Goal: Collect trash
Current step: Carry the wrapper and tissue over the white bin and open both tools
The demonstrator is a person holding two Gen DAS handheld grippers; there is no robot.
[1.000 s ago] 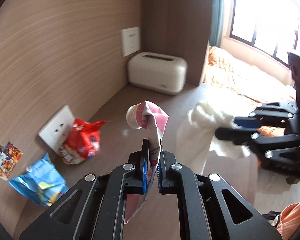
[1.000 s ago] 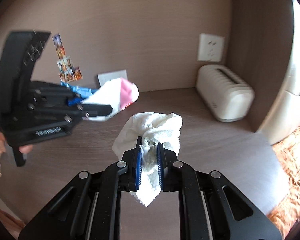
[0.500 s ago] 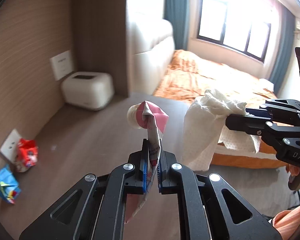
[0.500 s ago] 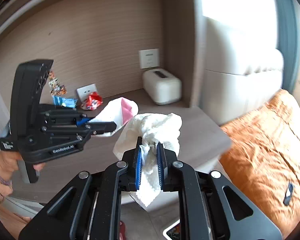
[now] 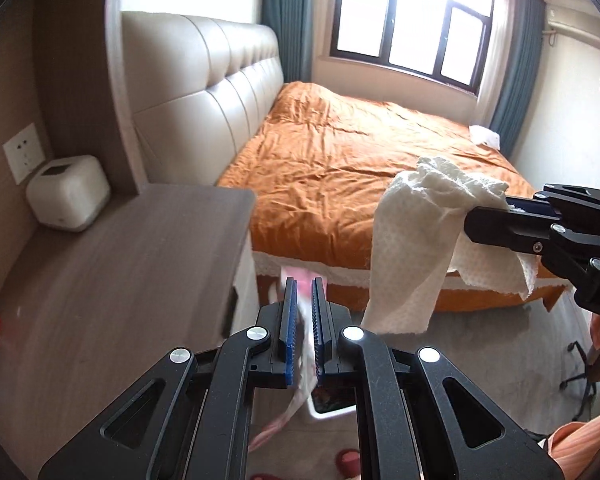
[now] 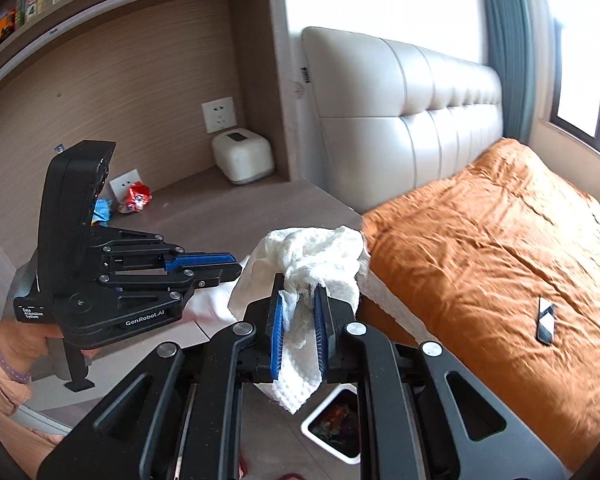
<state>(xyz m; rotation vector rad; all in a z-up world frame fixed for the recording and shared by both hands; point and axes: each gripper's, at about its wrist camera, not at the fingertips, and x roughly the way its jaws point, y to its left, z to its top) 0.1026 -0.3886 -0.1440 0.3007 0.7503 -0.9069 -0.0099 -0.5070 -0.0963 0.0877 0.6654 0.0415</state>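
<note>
My left gripper (image 5: 303, 284) has its jaws slightly apart, and a pink and white wrapper (image 5: 300, 384) is blurred as it slips down between them over a white trash bin (image 5: 327, 412) on the floor. My right gripper (image 6: 298, 292) is shut on a crumpled white paper towel (image 6: 312, 256), held in the air beside the bed; the towel also shows in the left wrist view (image 5: 420, 248). The bin shows below it in the right wrist view (image 6: 336, 424), with dark trash inside. A red snack bag (image 6: 136, 198) and a blue wrapper (image 6: 102, 212) lie on the desk by the wall.
A wooden desk (image 5: 112, 280) with a white box (image 5: 66, 192) stands left of a bed with an orange cover (image 5: 360, 168). A padded headboard (image 6: 412, 112) is behind it. A small black and white object (image 6: 545, 320) lies on the bed. An office chair base (image 5: 580, 376) stands at right.
Both grippers have swung right, away from the desk to the floor beside the bed. The left jaws have opened a little and the pink wrapper has dropped from upright to sliding down.
</note>
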